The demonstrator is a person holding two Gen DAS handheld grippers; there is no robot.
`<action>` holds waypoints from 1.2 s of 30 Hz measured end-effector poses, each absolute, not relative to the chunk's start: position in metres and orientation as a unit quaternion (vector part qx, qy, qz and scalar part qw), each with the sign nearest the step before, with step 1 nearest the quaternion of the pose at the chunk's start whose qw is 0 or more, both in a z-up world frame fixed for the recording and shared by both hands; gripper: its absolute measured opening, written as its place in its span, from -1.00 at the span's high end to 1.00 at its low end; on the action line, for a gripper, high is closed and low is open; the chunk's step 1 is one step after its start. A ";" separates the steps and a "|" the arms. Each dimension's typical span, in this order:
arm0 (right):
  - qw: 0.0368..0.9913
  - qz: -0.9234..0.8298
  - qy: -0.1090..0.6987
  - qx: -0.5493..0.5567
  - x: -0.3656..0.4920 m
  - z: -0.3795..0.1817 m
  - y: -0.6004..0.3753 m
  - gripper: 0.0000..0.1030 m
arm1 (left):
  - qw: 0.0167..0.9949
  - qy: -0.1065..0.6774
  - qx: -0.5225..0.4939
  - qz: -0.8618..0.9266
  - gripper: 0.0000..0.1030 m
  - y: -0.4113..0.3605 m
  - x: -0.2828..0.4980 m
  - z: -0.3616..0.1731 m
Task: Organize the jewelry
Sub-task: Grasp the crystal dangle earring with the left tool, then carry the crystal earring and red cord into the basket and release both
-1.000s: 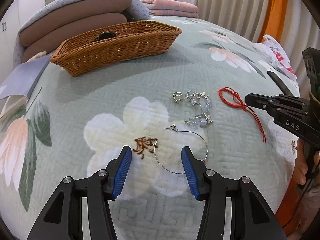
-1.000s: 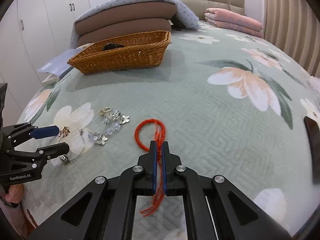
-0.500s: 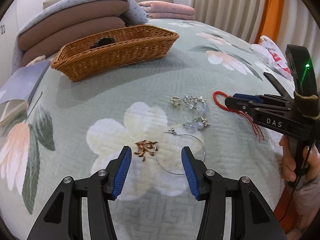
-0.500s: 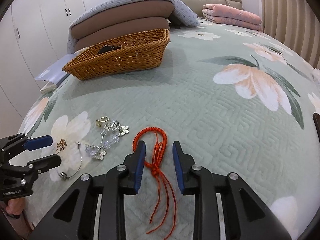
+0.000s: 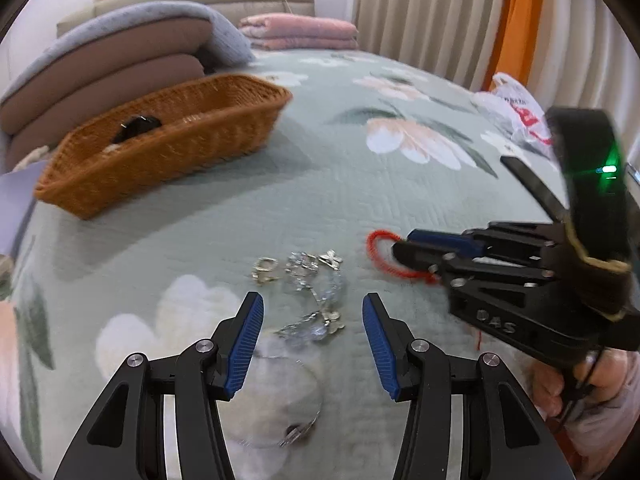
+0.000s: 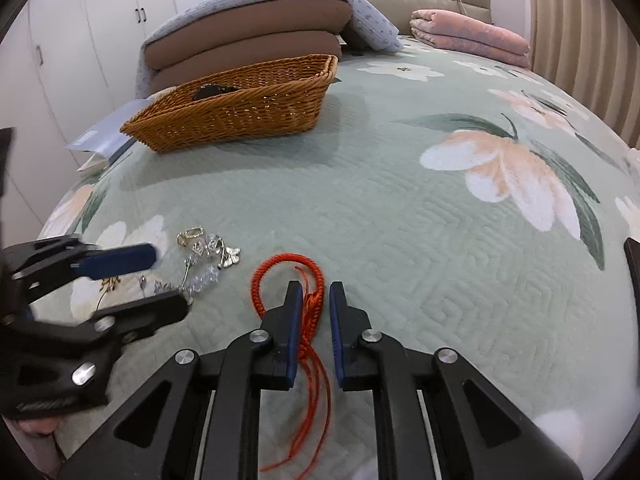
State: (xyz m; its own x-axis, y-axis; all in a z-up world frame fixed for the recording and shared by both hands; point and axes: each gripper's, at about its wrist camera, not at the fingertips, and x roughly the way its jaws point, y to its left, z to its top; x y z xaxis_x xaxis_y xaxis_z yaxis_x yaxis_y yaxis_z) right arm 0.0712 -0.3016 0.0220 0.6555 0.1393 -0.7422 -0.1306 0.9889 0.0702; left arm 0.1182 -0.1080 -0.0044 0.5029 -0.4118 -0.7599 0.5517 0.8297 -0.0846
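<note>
A red cord bracelet (image 6: 280, 276) lies on the green floral bedspread; it also shows in the left wrist view (image 5: 380, 254). My right gripper (image 6: 316, 300) is open, its jaws on either side of the cord's knot. A crystal bracelet (image 5: 316, 292) with silver charms lies ahead of my open left gripper (image 5: 312, 320). A thin wire hoop (image 5: 288, 400) lies between and below the left fingers. The crystal bracelet shows in the right wrist view (image 6: 208, 260), left of the red cord. A wicker basket (image 5: 160, 152) with a dark item stands further back.
Stacked brown cushions under a grey blanket (image 6: 256, 40) and a folded pink quilt (image 6: 468, 32) lie at the bed's head. Papers (image 6: 100, 140) lie left of the basket. A plastic bag (image 5: 516, 108) lies at the right edge, by curtains.
My left gripper has moved forward and right, from the hoop and brown charm toward the crystal bracelet. My right gripper opened, letting go of the red cord, and now straddles its knot.
</note>
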 end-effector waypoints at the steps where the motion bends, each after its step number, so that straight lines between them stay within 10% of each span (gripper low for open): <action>1: 0.910 0.080 0.407 0.008 0.070 0.022 -0.303 0.76 | 0.860 0.417 0.087 -0.280 0.16 -0.111 0.120 -0.008; 10: 0.915 0.084 0.394 -0.011 0.066 0.020 -0.294 0.87 | 0.850 0.433 0.094 -0.285 0.81 -0.122 0.124 -0.019; 23: 0.905 0.117 0.406 0.051 0.074 0.022 -0.311 0.63 | 0.847 0.437 0.064 -0.296 0.83 -0.111 0.128 -0.020; 36: 0.919 0.104 0.381 0.007 0.056 0.038 -0.303 0.89 | 0.862 0.415 0.048 -0.289 0.83 -0.105 0.124 -0.009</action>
